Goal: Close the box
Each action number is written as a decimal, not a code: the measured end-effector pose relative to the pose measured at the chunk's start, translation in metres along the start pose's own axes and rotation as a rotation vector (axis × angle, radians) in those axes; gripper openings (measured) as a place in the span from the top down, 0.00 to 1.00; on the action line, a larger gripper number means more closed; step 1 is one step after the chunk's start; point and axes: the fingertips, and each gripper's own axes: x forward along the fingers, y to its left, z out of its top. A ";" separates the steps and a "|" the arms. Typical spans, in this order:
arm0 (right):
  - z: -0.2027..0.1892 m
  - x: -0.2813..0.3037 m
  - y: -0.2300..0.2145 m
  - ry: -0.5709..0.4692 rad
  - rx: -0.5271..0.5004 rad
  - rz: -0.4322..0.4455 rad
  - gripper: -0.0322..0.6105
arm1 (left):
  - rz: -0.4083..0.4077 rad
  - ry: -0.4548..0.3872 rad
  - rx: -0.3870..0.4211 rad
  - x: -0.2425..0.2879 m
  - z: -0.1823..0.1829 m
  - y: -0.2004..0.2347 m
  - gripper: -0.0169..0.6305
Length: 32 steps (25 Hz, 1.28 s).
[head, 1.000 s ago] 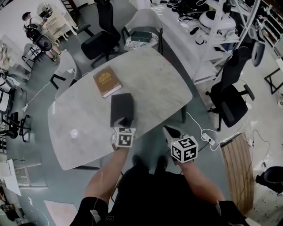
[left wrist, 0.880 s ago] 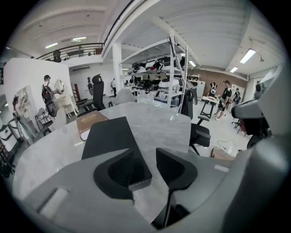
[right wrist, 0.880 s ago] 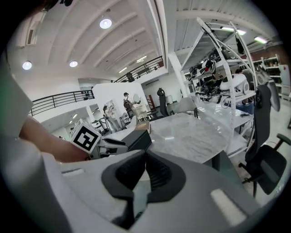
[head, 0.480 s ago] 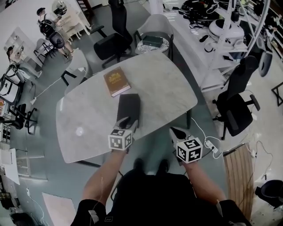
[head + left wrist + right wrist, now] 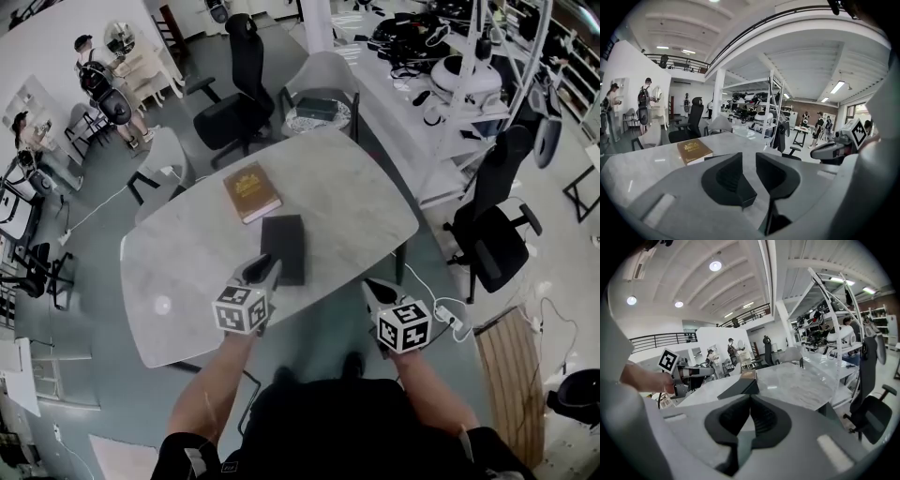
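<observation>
The black box [image 5: 283,246] lies flat with its lid down in the middle of the marble table [image 5: 361,202]. My left gripper [image 5: 262,272] hovers just off the box's near left corner, apart from it. Its jaws are closing with nothing between them, and a narrow gap still shows in the left gripper view [image 5: 749,161]. My right gripper [image 5: 379,292] hangs beyond the table's near right edge with its jaws shut and empty [image 5: 750,399]. In the right gripper view the box [image 5: 739,386] shows ahead to the left, near the left gripper [image 5: 696,372].
A brown book [image 5: 251,191] lies just beyond the box; it also shows in the left gripper view [image 5: 693,151]. Office chairs [image 5: 232,103] stand round the table, one [image 5: 319,103] with a dark item on its seat. A cluttered bench [image 5: 441,84] runs along the right.
My left gripper has drawn back from the box's near edge toward me and a little left, and its jaws have narrowed. The right gripper has hardly moved.
</observation>
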 end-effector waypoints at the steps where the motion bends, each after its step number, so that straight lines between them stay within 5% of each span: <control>1: 0.003 0.002 0.007 -0.006 -0.005 -0.011 0.94 | -0.017 -0.013 -0.005 -0.006 0.003 0.005 0.84; 7: 0.021 0.023 0.075 -0.044 -0.047 -0.024 0.94 | -0.085 -0.097 -0.045 -0.060 0.009 0.043 0.92; 15: 0.021 0.047 0.180 -0.039 -0.087 -0.049 0.94 | -0.123 -0.159 0.074 -0.148 0.001 0.096 0.96; 21: 0.008 0.054 0.242 -0.044 -0.032 -0.065 0.95 | -0.177 -0.138 0.089 -0.186 -0.019 0.133 0.96; 32: 0.020 0.018 0.263 -0.097 -0.075 -0.096 0.95 | -0.157 -0.192 -0.020 -0.206 0.002 0.112 0.96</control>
